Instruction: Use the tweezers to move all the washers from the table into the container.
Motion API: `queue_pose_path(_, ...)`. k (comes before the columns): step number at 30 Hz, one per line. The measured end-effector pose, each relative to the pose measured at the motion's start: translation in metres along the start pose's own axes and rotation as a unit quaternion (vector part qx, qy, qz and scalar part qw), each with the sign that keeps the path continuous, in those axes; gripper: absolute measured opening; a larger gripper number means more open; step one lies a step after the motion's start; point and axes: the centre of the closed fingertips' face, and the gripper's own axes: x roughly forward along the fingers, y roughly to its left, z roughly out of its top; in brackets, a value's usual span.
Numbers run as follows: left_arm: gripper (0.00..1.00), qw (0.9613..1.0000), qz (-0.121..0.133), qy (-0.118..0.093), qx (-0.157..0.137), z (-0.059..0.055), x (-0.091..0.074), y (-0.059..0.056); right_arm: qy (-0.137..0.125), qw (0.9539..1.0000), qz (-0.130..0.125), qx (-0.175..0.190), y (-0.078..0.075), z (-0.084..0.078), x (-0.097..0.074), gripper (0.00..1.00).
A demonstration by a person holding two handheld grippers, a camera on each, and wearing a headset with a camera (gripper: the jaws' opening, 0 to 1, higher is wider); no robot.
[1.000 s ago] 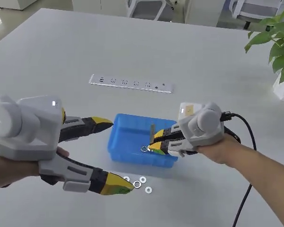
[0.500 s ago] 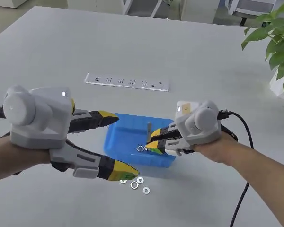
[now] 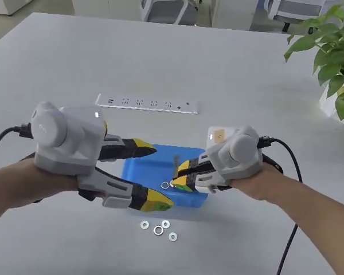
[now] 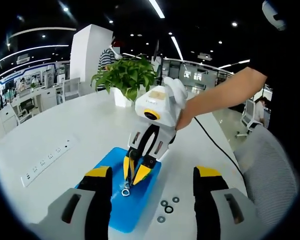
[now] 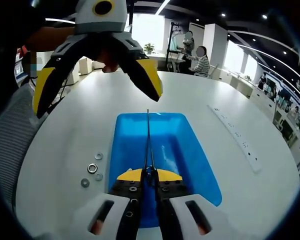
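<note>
Container (image 3: 160, 165) front behind left gripper (image 3: 160, 176), plant (image 3: 327, 57) cropped (right edge)

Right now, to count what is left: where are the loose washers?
In the head view, four loose washers lie clustered on the table, just outside the near wall of the blue container, close to the lower jaw of the left gripper.

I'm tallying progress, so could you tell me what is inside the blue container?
The tweezers reach over the container, with one washer at their tip. Its floor otherwise looks bare. The right gripper covers the near end, so any washers there cannot be seen.
</note>
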Motion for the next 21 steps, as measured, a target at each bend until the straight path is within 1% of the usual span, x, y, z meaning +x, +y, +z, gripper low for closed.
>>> queue_pose_path(3,0.63,1.0,-0.002,0.006,-0.001,-0.002,0.005,0.007,0.001,1.0,0.0,-0.002,0.0,0.0,0.0,0.08)
queue_pose_path(8,0.46,0.9999,-0.008,0.011,0.01,-0.002,0.012,0.012,0.002,1.0,0.002,-0.005,0.0,0.0,-0.001,0.08)
queue_pose_path(9,0.43,0.9997,-0.008,0.014,0.019,-0.002,0.014,0.014,0.002,1.0,0.002,-0.005,0.0,0.0,-0.001,0.08)
queue_pose_path(11,0.37,0.9996,-0.006,0.017,0.023,-0.002,0.016,0.017,0.003,1.0,0.003,-0.006,0.0,-0.001,-0.001,0.08)
queue_pose_path(16,0.3,0.9994,-0.011,0.018,0.029,-0.002,0.02,0.021,0.006,0.9999,0.006,-0.012,0.001,-0.001,-0.001,0.08)
queue_pose_path(21,0.24,0.9987,-0.018,0.019,0.043,0.003,0.026,0.023,0.009,0.9997,0.009,-0.019,0.001,-0.002,-0.001,0.08)
